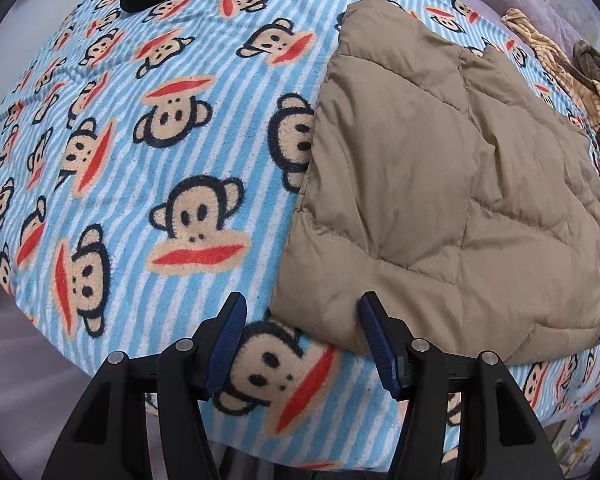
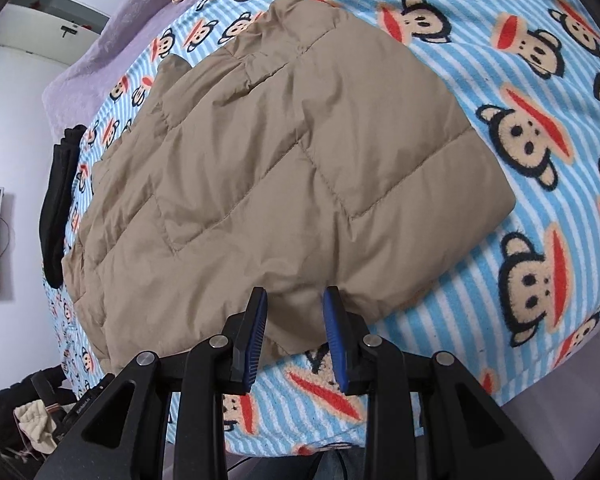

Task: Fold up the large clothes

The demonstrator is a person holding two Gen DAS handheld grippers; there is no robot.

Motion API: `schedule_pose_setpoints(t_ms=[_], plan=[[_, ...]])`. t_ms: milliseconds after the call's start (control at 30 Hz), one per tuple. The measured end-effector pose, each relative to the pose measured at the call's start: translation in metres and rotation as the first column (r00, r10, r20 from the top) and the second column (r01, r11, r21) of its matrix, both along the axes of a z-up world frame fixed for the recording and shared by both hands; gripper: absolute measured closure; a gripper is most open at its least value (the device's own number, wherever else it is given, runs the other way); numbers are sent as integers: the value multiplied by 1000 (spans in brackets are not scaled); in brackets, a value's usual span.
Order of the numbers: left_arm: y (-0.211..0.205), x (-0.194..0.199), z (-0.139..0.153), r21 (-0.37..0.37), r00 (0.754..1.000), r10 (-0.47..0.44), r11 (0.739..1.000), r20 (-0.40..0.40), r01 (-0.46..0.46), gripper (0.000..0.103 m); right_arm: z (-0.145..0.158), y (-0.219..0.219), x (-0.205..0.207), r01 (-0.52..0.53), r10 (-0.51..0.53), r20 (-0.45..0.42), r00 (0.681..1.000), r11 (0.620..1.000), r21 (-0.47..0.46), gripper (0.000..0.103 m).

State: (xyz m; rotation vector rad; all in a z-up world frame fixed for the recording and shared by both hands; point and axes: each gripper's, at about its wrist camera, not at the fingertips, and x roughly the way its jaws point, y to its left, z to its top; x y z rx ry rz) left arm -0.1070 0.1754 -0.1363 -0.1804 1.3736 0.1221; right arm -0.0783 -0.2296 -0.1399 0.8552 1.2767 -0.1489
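Bed (image 1: 112,184), covered by a striped blue blanket (image 2: 540,288) printed with monkey faces, fills both views. Tan quilted jacket (image 2: 284,168) lies flat on it, already doubled into a rough rectangle; from the left wrist it sits at 3 o'clock, from the right wrist at centre toward 12.

Black garment (image 2: 54,200) at 9 o'clock in the right view, just off the jacket's far edge. Yellow-brown striped cloth (image 1: 556,64) at 2 o'clock in the left view, well apart.

Left gripper (image 1: 302,344): jaws wide apart, holding nothing, one tip touching or just short of the jacket's near hem. Right gripper (image 2: 294,336): jaws parted, narrower, hem edge lying between them, not pinched.

Step in hand, by my reading: take the near hem for another fold. Bite deep enough to catch all layers, both corners level, lift together, carry straight over so the puffy fill does not slide.

Jacket: matte, puffy, stitched in blocks, lightly creased.
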Motion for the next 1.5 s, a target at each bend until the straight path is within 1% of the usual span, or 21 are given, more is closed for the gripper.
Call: schedule_pose_setpoints(t_ms=[67, 133, 167, 200, 233, 267, 333, 433, 567, 633, 667, 800, 867, 933, 1033, 1067, 1133, 1233, 1333, 1467, 1500], plan=[[-3, -8, 1, -5, 1000, -9, 1000, -14, 9, 42, 3, 5, -2, -14, 14, -8, 1000, 1000, 13, 69], [-5, -14, 4, -4, 1000, -17, 1000, -14, 17, 42, 6, 13, -2, -30, 30, -10, 999, 999, 10, 57], [-6, -16, 5, 0, 1000, -22, 1000, -12, 22, 42, 8, 19, -2, -38, 38, -9, 999, 999, 7, 55], [-10, -19, 7, 2, 1000, -23, 1000, -12, 23, 28, 11, 24, -2, -49, 49, -7, 999, 999, 5, 54], [-12, -21, 9, 4, 1000, -27, 1000, -8, 27, 6, 12, 29, -2, -57, 57, -6, 998, 998, 6, 54], [-13, -24, 13, 13, 1000, -28, 1000, 8, 28, 2, 13, 34, -2, -64, 64, -5, 998, 998, 10, 53], [-23, -29, 20, 35, 999, -42, 999, 28, 41, 2, 16, 43, -3, -77, 77, -2, 997, 997, 16, 52], [-27, -34, 27, 42, 998, -58, 998, 38, 56, 2, 20, 57, -2, -97, 97, 3, 995, 995, 15, 44], [-26, -34, 35, 46, 997, -63, 997, 47, 61, 2, 25, 77, -3, -134, 134, 5, 991, 991, -1, 39], [-25, -32, 34, 38, 997, -68, 997, 45, 66, 2, 28, 85, -5, -153, 153, 2, 988, 988, -10, 27], [-24, -34, 33, 30, 996, -74, 997, 41, 73, 2, 29, 90, -6, -164, 164, 2, 986, 986, -13, 24], [-19, -35, 29, 22, 995, -97, 995, 35, 96, 2, 33, 104, -10, -189, 189, -1, 982, 982, -13, 23], [-18, -38, 31, 16, 993, -108, 994, 38, 107, 2, 38, 110, -11, -196, 196, 9, 981, 980, -22, 14], [-18, -39, 33, 27, 993, -114, 993, 41, 113, 2, 42, 115, -12, -207, 208, 17, 978, 978, -31, 14], [-16, -39, 34, 43, 993, -110, 993, 36, 109, 2, 46, 123, -10, -229, 229, 4, 973, 972, -59, 14], [-15, -39, 34, 32, 994, -106, 994, 30, 105, 2, 47, 125, -7, -243, 243, 2, 970, 968, -59, 14], [-15, -40, 35, -5, 992, -125, 992, 31, 125, 2, 49, 128, -2, -279, 279, -2, 960, 959, -49, 14], [-19, -42, 37, -23, 993, -113, 993, 37, 114, 2, 52, 134, 7, -333, 333, -14, 943, 941, -56, 14], [-25, -41, 39, -43, 995, -91, 995, 32, 92, 2, 55, 132, 14, -347, 347, -4, 938, 937, -49, 14], [-37, -35, 49, -30, 995, -87, 996, 47, 89, 2, 56, 123, 22, -356, 356, -4, 935, 934, -30, 14], [-39, -33, 52, -36, 994, -96, 995, 51, 98, 2, 57, 120, 24, -356, 356, -3, 934, 934, -30, 14]])
